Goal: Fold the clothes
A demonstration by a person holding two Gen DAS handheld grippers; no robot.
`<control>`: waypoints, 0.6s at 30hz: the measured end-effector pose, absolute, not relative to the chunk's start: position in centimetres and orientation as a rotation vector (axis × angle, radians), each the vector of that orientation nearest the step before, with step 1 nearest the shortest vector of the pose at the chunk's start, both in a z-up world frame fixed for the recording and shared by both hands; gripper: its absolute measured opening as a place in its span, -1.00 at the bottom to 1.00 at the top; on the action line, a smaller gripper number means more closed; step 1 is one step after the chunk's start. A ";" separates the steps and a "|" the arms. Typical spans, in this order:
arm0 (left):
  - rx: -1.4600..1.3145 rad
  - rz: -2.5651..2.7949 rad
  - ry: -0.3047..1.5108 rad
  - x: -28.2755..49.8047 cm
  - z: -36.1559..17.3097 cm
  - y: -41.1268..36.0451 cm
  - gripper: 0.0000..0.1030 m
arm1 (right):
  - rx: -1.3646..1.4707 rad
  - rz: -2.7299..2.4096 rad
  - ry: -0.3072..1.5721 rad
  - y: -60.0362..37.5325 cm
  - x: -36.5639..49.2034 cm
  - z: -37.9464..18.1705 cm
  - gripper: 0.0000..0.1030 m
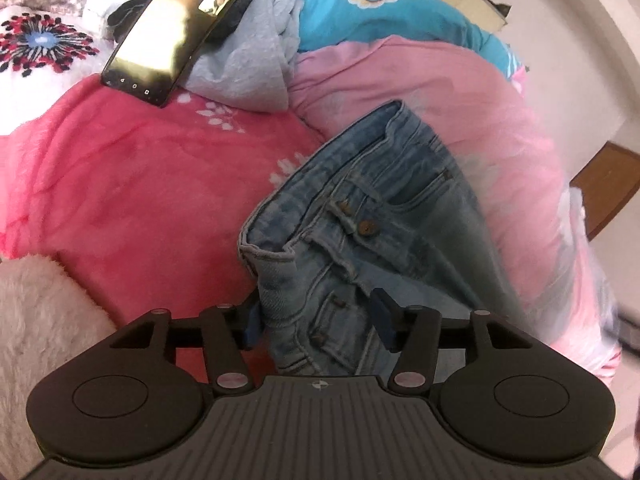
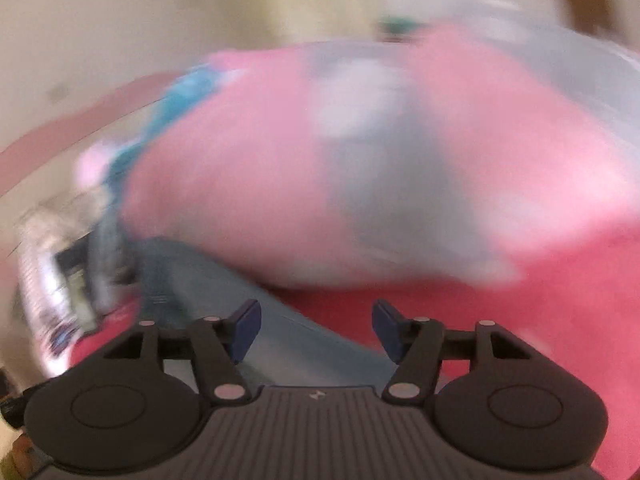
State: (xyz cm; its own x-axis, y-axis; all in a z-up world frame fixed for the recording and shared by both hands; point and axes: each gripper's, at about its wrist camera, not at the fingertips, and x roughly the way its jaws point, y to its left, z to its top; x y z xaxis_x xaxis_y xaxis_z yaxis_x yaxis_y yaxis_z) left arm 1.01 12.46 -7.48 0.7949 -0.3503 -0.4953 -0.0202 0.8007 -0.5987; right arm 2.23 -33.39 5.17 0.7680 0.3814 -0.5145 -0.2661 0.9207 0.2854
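Jeans (image 1: 360, 216): folded light-blue denim, waistband and buttons uppermost, lying on a red blanket (image 1: 140, 184) with white flower print. Lower end runs between the jaws of the left gripper (image 1: 318, 322); jaws released, pads clear of the cloth. Right gripper (image 2: 316, 330): jaws released, hovering over a blurred strip of the jeans, nothing grasped. Beside the jeans, a pink pillow (image 1: 440, 92). Beyond: grey garment (image 1: 248, 64), turquoise cloth (image 1: 360, 8), phone (image 1: 172, 32) propped on the pile.
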 end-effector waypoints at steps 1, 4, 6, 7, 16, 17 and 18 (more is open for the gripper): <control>-0.621 -0.191 0.640 1.0 -7.6 12.5 0.03 | 0.147 0.425 0.600 -30.7 4.0 5.4 0.31; -0.598 -0.193 0.639 0.8 -7.9 12.3 -0.08 | -0.014 0.579 0.599 -22.7 8.9 5.6 0.43; -0.559 -0.185 0.625 0.6 -7.9 12.1 -0.25 | -0.115 0.614 0.607 -18.2 12.1 5.0 0.46; -0.541 -0.181 0.618 0.6 -7.9 12.1 -0.40 | -0.166 0.607 0.614 -16.3 13.7 4.5 0.46; -0.559 -0.176 0.503 0.1 -7.8 14.1 -0.82 | -0.254 0.499 0.687 -10.6 17.6 0.2 -0.79; -0.563 -0.178 0.481 -0.2 -7.5 14.4 -0.82 | -0.259 0.489 0.680 -10.4 17.1 0.3 -0.82; -0.568 -0.178 0.461 -0.5 -7.1 14.8 -0.83 | -0.265 0.481 0.671 -10.1 16.8 0.5 -0.85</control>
State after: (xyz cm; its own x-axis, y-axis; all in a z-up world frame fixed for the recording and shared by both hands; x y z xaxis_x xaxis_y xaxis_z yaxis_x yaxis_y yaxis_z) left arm -0.50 14.78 -7.14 0.8837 -0.2867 -0.3700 0.0370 0.8308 -0.5554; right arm 16.79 -10.14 0.47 0.6802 0.3392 -0.6498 -0.5062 0.8585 -0.0818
